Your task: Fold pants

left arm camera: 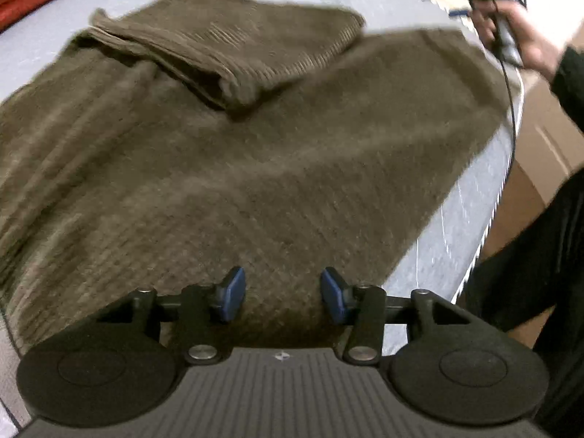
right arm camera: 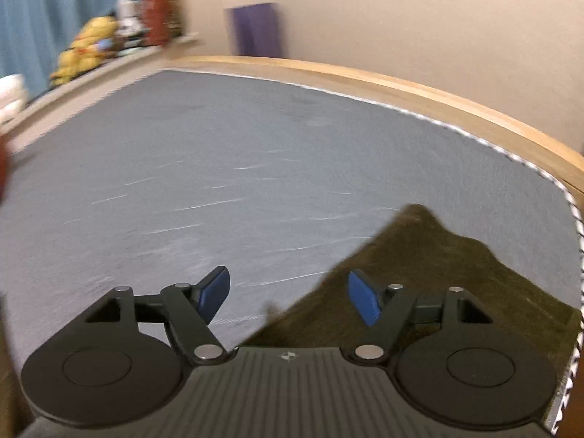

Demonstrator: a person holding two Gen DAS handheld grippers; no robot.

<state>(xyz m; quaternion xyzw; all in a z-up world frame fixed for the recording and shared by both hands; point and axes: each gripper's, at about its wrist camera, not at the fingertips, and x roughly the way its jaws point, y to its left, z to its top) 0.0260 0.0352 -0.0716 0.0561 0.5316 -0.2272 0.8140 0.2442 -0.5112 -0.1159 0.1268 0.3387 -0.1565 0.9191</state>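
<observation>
Left gripper [left arm camera: 283,294] stood half-open over brown corduroy pants [left arm camera: 226,168], gripping nothing; right gripper [right arm camera: 288,297] wide, empty, near mattress [right arm camera: 219,153] edge. Should pinch hem corners evenly w/ both before folding.

Brown pants [left arm camera: 226,153] on grey mat [right arm camera: 219,153]

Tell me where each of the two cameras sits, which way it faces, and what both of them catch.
Left wrist view: sits on the left gripper, tilted steeply down over the brown pants on the grey surface; jaws apart, nothing between them. The person's right hand, holding the other gripper, shows at top right.
Right wrist view: sits on the right gripper, facing across the grey surface toward a wooden edge and wall; jaws open, empty.
Shared: the pants, only a corner in the right view, and the grey surface.
</observation>
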